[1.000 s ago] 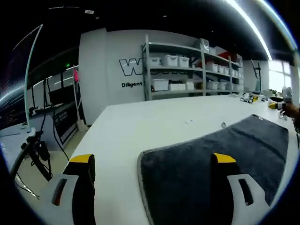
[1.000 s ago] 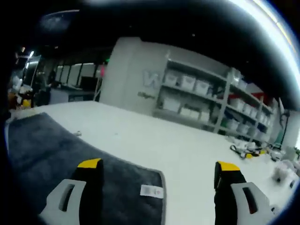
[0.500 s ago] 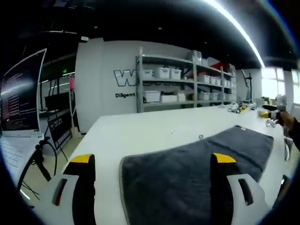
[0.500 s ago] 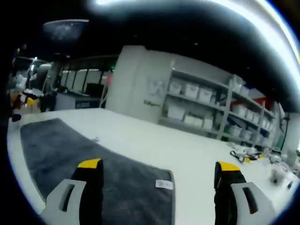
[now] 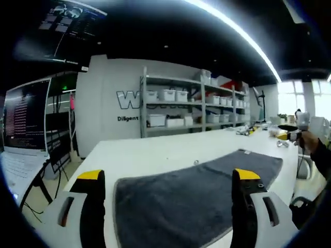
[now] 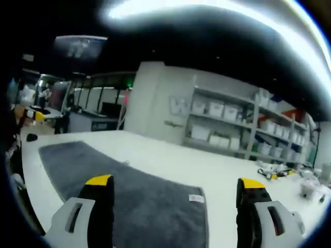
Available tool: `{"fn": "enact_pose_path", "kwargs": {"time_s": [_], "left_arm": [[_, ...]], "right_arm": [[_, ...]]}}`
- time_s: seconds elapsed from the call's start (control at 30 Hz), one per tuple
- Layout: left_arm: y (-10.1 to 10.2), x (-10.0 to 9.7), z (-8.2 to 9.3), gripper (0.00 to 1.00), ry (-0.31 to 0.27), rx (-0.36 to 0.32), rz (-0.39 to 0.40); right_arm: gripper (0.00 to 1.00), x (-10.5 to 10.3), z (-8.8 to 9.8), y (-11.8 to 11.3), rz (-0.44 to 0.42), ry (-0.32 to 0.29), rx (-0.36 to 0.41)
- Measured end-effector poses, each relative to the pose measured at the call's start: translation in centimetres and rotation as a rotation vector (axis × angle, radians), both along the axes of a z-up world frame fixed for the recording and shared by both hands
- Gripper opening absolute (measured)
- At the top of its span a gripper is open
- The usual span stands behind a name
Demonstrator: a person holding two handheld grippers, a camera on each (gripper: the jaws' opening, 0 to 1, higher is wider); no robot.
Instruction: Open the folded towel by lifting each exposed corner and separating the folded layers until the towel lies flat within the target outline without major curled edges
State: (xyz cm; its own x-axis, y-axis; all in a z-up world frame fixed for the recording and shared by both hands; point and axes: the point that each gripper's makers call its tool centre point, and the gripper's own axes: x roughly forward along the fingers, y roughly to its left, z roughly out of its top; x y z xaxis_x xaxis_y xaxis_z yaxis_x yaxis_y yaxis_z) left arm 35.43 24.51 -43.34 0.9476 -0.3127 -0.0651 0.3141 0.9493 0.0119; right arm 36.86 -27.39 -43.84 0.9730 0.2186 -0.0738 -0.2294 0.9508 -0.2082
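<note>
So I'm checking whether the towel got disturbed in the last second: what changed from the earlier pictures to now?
Both tools, left and right, rose and drew back from the table, open and empty, taking the views with them. The grey towel stayed spread flat, its label at the same corner. Nothing was gripped or let go.

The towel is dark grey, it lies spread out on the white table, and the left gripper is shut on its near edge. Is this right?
Not quite. In the left gripper view, the left gripper is open, with its jaws wide apart and nothing between them. The rest holds: the towel is dark grey and lies spread out on the white table.
</note>
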Motion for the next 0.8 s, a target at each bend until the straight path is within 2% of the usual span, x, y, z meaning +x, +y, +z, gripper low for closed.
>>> {"fn": "enact_pose_path", "kwargs": {"time_s": [0.1,0.23,0.57,0.6,0.63,0.7,0.8], "left_arm": [[-0.3,-1.5,-0.1,1.00,-0.006,0.006,0.000],[-0.5,-3.1,0.2,1.00,-0.027,-0.022,0.008],[-2.5,-5.2,1.3,0.99,-0.049,-0.026,-0.038],[-2.5,-5.6,1.6,0.99,-0.063,-0.034,-0.032],[-2.2,-5.8,2.0,0.99,-0.087,-0.066,-0.013],[-2.4,-6.6,2.3,0.99,-0.103,-0.126,-0.027],[-2.5,-7.3,1.4,0.97,-0.091,-0.099,-0.024]], "right_arm": [[1.00,-1.3,-0.7,-0.2,-0.002,0.012,-0.011],[1.00,-2.9,-0.6,-0.9,-0.001,0.001,0.004],[1.00,-4.9,-1.2,-1.9,-0.029,0.001,0.026],[1.00,-5.4,-1.5,-1.8,-0.027,0.004,0.021],[1.00,-5.8,-1.7,-1.6,-0.025,0.009,0.018],[1.00,-6.5,-2.1,-1.4,-0.016,0.004,0.021],[1.00,-6.8,-2.5,-1.1,0.003,0.006,0.026]]}}
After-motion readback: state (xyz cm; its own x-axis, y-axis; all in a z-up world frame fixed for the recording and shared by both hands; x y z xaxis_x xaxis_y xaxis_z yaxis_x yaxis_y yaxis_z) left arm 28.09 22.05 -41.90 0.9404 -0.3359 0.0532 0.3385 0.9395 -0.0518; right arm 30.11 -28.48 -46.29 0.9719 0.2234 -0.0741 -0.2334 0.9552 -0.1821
